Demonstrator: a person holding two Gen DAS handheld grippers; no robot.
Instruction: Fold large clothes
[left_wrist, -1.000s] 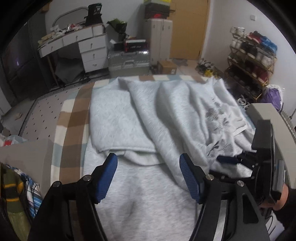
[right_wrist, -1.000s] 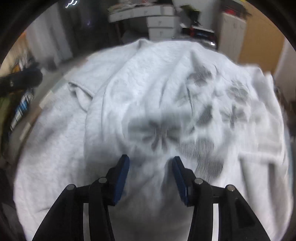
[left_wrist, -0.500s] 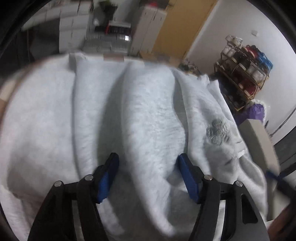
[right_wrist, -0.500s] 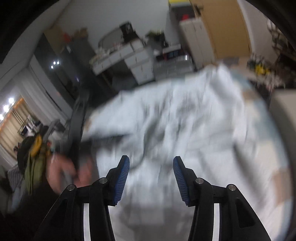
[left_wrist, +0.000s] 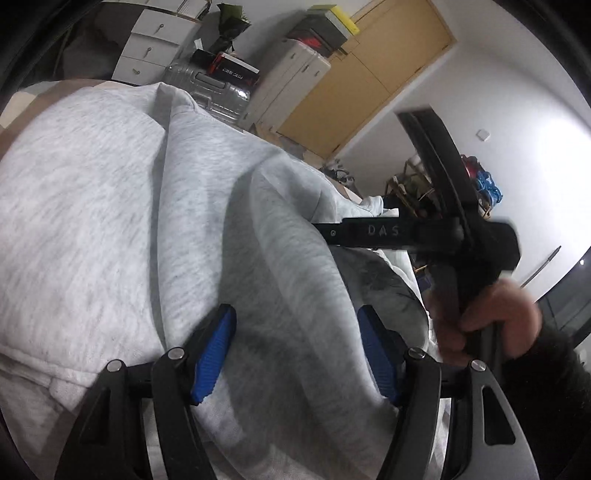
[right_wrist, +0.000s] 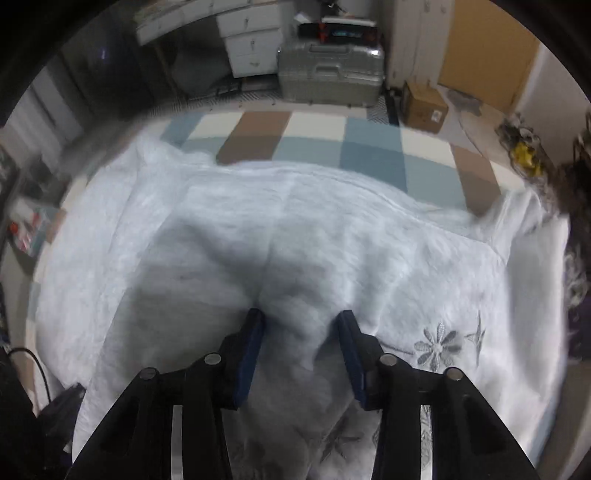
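Blue pads tip both claws. The left gripper (left_wrist: 293, 350) stands spread over a raised ridge of the garment (left_wrist: 110, 221), a pale grey sweatshirt; the ridge runs up between the pads, but whether they press it I cannot tell for sure (they look clear of it). The right gripper (right_wrist: 301, 354) points steeply down and its jaws are closing, with a bunched hump of the same garment (right_wrist: 295, 240) between them and the cloth against the inner face of each pad. Just right of that claw lies a grey flower print (right_wrist: 439, 343). In the left view a hand (left_wrist: 484, 321) grips the handle of the right gripper's black body, which crosses the right side of the picture above the cloth.

The garment is spread in broad folds over most of the bed (right_wrist: 314, 140), whose checked cover of blue, brown and cream shows bare only along the far edge. Beyond that edge stand a silver suitcase (right_wrist: 328, 70), white drawers (right_wrist: 251, 40) and a cardboard box (right_wrist: 424, 107) on the floor.
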